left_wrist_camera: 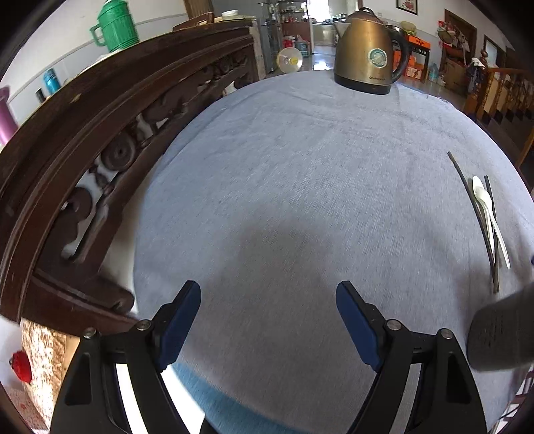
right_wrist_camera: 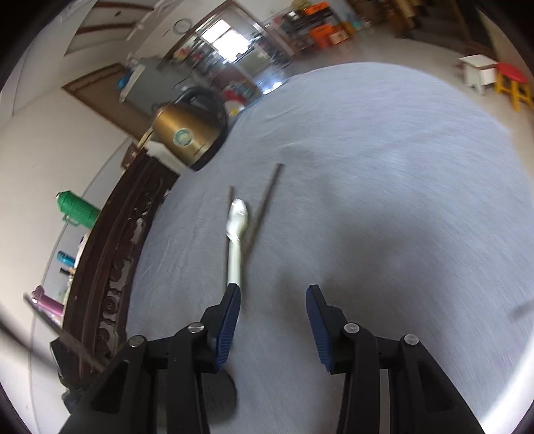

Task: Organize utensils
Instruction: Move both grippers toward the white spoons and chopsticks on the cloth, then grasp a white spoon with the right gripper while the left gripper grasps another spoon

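Two white spoons (left_wrist_camera: 485,203) lie stacked between two dark chopsticks (left_wrist_camera: 474,207) on the grey tablecloth (left_wrist_camera: 283,167) at the far right of the left wrist view. In the right wrist view the spoons (right_wrist_camera: 235,233) and a chopstick (right_wrist_camera: 263,207) lie just ahead of the left fingertip. My left gripper (left_wrist_camera: 268,300) is open and empty over bare cloth, well left of the utensils. My right gripper (right_wrist_camera: 273,300) is open and empty, hovering just behind the spoon handles. A dark blurred cylinder (left_wrist_camera: 500,334) sits at the right edge, near the chopstick ends.
A brass electric kettle (left_wrist_camera: 367,56) stands at the table's far edge; it also shows in the right wrist view (right_wrist_camera: 187,133). A carved dark wooden rail (left_wrist_camera: 83,150) runs along the left side of the table. A green jug (left_wrist_camera: 115,25) stands behind it.
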Tool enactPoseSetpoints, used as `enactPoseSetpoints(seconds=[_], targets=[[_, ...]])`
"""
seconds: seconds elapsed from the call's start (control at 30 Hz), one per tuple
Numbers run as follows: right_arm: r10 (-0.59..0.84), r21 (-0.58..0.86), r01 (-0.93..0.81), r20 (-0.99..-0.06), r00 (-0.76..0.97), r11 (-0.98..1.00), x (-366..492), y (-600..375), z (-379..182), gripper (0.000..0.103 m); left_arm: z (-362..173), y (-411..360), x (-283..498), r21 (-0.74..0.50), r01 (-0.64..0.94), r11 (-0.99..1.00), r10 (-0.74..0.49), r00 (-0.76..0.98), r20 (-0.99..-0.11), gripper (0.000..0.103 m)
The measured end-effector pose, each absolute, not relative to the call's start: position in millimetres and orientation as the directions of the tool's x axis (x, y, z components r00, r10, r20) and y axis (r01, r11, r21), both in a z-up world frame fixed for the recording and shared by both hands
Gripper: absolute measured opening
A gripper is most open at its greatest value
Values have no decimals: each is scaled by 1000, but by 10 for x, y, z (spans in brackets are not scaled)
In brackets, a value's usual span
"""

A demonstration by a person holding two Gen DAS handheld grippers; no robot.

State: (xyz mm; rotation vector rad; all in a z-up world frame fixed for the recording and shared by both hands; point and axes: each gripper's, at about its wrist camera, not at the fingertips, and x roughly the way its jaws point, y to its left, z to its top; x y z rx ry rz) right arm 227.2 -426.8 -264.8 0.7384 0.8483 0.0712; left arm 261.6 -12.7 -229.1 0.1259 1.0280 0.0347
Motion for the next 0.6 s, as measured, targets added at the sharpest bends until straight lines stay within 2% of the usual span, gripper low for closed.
enactPoseSetpoints(seconds=[0.27,0.37,0.47,0.5,0.57,0.6], targets=[[370,565,154,-698,613,811,3115,-3923,-2631,44,-2303,-315,2912,147,98,984,71,542,-838,84],[343,509,153,-743,575,847,3331,-3819,-2684,44,-2291,-402,3017,157,138,978,54,561,-826,83],[328,468,136,-771,546,873,3453,-3694,-2730,44,-2289,-505,3146,174,185,967,36,579,-814,75],[313,442,131,-787,532,888,3473,-3649,-2744,43,-2288,-540,3188,178,201,963,28,583,-812,69],[278,395,129,-810,516,910,3485,-3583,-2768,26,-2294,-617,3294,169,243,955,-4,583,-812,61],[263,373,123,-817,513,920,3478,-3559,-2789,20,-2289,-664,3347,161,263,951,-24,583,-812,56]])
